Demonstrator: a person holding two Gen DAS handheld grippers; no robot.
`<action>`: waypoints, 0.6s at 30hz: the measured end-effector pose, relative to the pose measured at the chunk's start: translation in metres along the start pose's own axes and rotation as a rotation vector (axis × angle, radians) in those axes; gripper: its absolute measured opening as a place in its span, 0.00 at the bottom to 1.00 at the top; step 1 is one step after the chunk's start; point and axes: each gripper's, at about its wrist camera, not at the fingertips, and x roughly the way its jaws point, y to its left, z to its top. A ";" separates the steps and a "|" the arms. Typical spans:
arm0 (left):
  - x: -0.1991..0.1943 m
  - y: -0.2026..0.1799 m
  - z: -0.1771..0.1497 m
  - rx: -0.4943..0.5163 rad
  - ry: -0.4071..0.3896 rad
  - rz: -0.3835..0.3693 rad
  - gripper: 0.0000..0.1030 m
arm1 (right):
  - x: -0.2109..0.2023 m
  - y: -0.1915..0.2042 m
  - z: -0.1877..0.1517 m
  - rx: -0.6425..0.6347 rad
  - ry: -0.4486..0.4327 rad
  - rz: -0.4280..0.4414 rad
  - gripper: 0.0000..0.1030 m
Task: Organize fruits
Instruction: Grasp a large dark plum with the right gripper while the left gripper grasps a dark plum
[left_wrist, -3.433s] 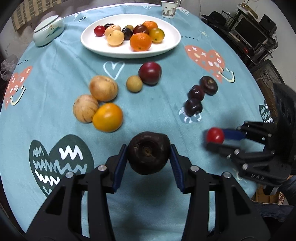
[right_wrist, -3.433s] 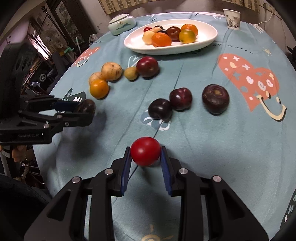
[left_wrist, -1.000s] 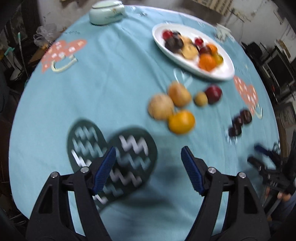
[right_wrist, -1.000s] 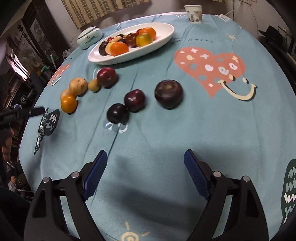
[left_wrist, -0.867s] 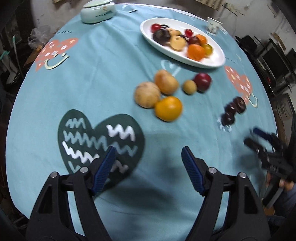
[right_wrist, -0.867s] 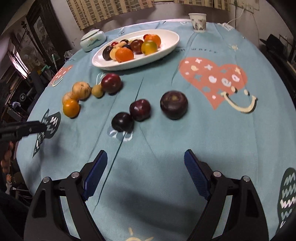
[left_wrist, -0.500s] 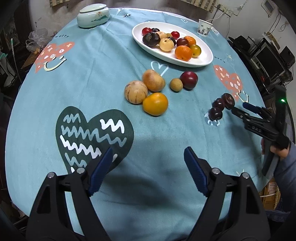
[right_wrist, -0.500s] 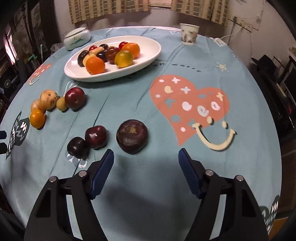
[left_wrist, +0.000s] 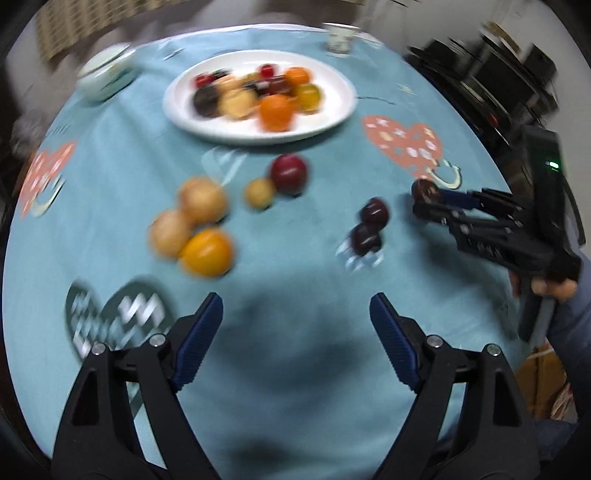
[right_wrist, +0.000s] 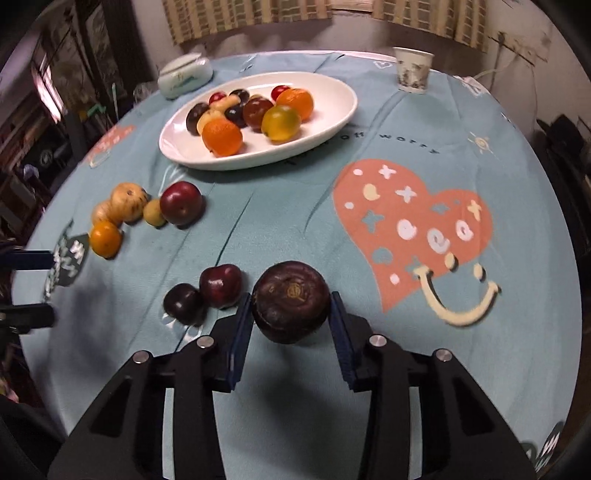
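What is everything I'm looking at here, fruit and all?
Large dark purple fruit: one, on the cloth between the right gripper's closing pads.
Small dark red fruits: two, touching, just left of it.
Red fruit: one, below the plate.
Small yellowish fruit: one, beside the red one.
Tan fruits: two, left cluster.
Orange fruit: one, front of that cluster.
White oval plate: one, far centre, heaped with mixed fruit.
Paper cup: one, white, far right.
Lidded ceramic dish: one, pale, far left.
Tablecloth: teal, heart prints.
Left gripper: open, empty.
Right gripper: around the large fruit.
Hand: holding the right gripper.
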 end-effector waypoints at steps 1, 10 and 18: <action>0.009 -0.010 0.008 0.031 0.000 -0.008 0.81 | -0.003 -0.002 -0.005 0.011 -0.001 0.001 0.40; 0.073 -0.051 0.042 0.127 0.077 -0.009 0.52 | -0.023 -0.013 -0.031 0.086 -0.004 0.002 0.40; 0.089 -0.058 0.047 0.150 0.115 -0.020 0.40 | -0.021 -0.011 -0.035 0.098 0.008 0.008 0.40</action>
